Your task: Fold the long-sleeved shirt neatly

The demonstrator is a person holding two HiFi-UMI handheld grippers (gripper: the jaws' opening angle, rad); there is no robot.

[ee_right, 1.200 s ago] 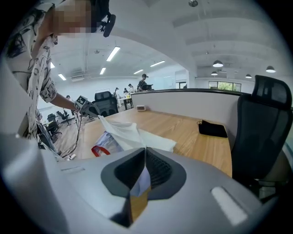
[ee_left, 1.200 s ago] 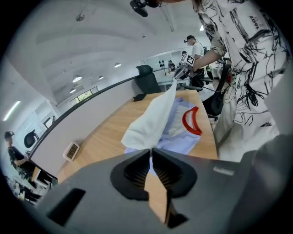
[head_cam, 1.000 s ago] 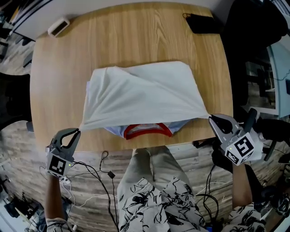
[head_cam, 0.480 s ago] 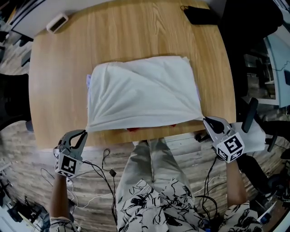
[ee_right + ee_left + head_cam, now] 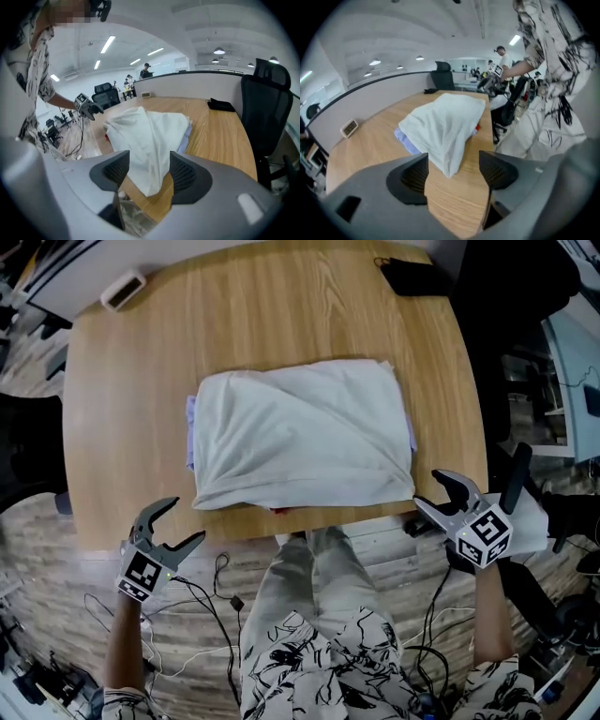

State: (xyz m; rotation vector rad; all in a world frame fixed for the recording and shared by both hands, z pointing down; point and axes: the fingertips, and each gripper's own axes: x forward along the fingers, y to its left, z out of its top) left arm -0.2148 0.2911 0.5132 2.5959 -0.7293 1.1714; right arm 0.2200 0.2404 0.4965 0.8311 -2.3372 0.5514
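The long-sleeved shirt [image 5: 300, 437] lies folded into a pale rectangular bundle in the middle of the wooden counter [image 5: 262, 315]. Its near edge is close to the counter's front edge, and a lilac layer shows along its left side. The left gripper [image 5: 186, 521] hangs just off the front edge by the bundle's near left corner, tilted down and inward at the end of the left forearm [image 5: 122, 643]. Its jaws have just been opening and stand wide apart, holding nothing. The right gripper [image 5: 429, 491] sits likewise at the near right corner on the right forearm [image 5: 492, 624], its jaws also just opened wide and empty. Each shirt corner seems to lie just ahead of the pads, untouched.
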